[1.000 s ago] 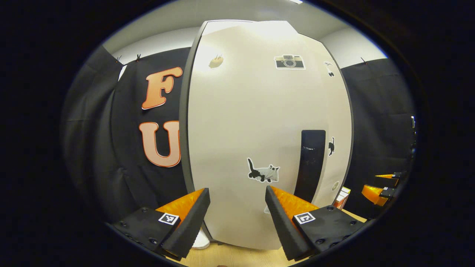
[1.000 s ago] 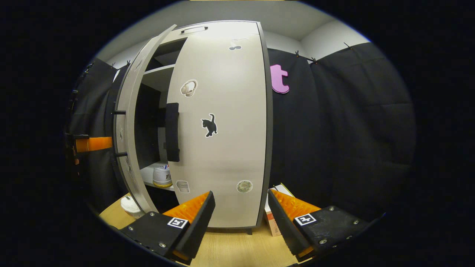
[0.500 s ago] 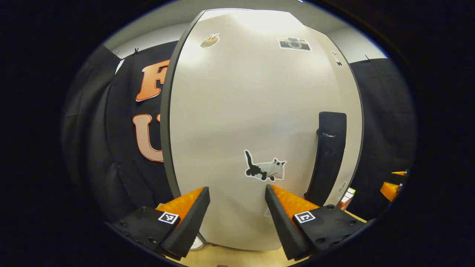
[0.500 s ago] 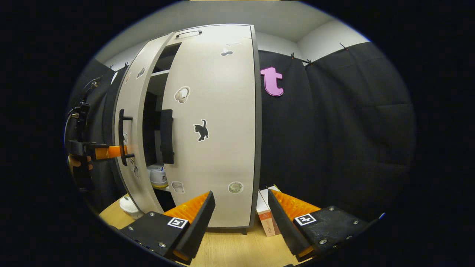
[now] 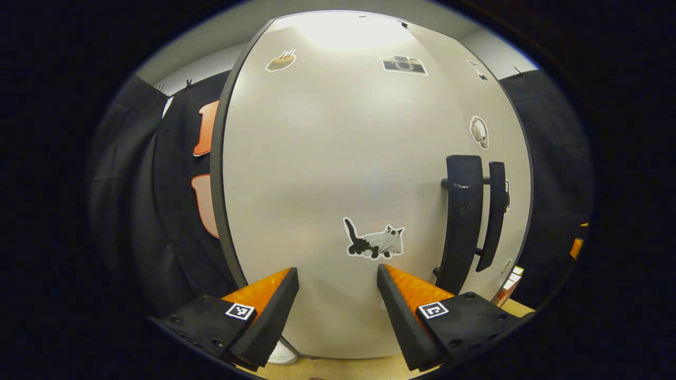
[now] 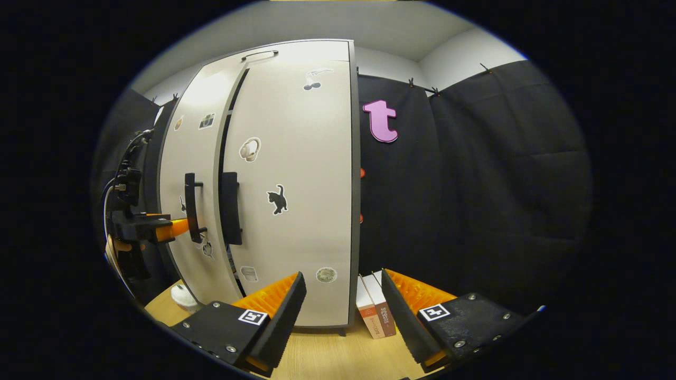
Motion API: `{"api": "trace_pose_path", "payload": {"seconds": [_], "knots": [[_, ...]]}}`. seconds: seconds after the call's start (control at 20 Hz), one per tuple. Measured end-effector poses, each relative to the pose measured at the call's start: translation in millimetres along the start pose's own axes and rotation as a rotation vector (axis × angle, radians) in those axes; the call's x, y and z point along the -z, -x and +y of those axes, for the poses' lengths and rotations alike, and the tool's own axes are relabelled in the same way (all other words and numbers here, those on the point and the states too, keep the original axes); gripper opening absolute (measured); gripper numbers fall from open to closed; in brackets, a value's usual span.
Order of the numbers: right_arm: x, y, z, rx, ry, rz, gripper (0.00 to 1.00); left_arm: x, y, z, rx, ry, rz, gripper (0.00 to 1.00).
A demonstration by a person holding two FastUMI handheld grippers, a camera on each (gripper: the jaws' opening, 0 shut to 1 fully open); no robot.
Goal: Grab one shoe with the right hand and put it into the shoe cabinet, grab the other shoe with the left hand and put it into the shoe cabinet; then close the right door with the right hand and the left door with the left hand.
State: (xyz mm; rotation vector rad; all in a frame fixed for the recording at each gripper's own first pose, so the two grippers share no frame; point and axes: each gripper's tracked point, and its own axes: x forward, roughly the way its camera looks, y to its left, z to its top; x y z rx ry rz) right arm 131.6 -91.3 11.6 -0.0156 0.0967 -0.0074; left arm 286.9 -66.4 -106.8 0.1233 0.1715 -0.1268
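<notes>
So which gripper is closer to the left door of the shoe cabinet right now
Left. The left gripper is right up at the left door, beside its handle. The right gripper hangs back from the cabinet, facing the right door.

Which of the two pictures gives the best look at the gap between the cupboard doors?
The right gripper view. It looks across the whole cabinet, so the dark gap between the left door and right door shows top to bottom. The left gripper view is too near the left door; there the two handles sit nearly together and the gap is hidden.
</notes>
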Motion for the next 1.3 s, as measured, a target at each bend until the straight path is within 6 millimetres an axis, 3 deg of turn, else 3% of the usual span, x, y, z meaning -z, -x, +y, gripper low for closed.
{"api": "trace_pose_path", "payload": {"seconds": [0.2,0.4,0.55,0.85,1.1,1.3], "knots": [[-27,-1,0,-0.014,0.000,-0.016,0.89,-2,-7,-2,-0.013,0.001,0.011,0.96],[-60,3,1,-0.034,-0.003,-0.035,0.89,-5,3,-2,-0.031,0.014,0.032,0.97],[-82,11,1,-0.042,0.006,-0.050,0.89,-17,32,5,-0.048,0.031,0.022,0.96],[-118,32,4,-0.086,-0.002,-0.099,0.89,-65,104,22,-0.065,0.060,-0.031,0.96],[-125,43,-1,-0.119,-0.018,-0.106,0.89,-96,159,30,-0.081,0.081,-0.077,0.96],[-132,47,-8,-0.124,-0.014,-0.120,0.89,-109,186,46,-0.137,0.076,-0.111,0.96]]}}
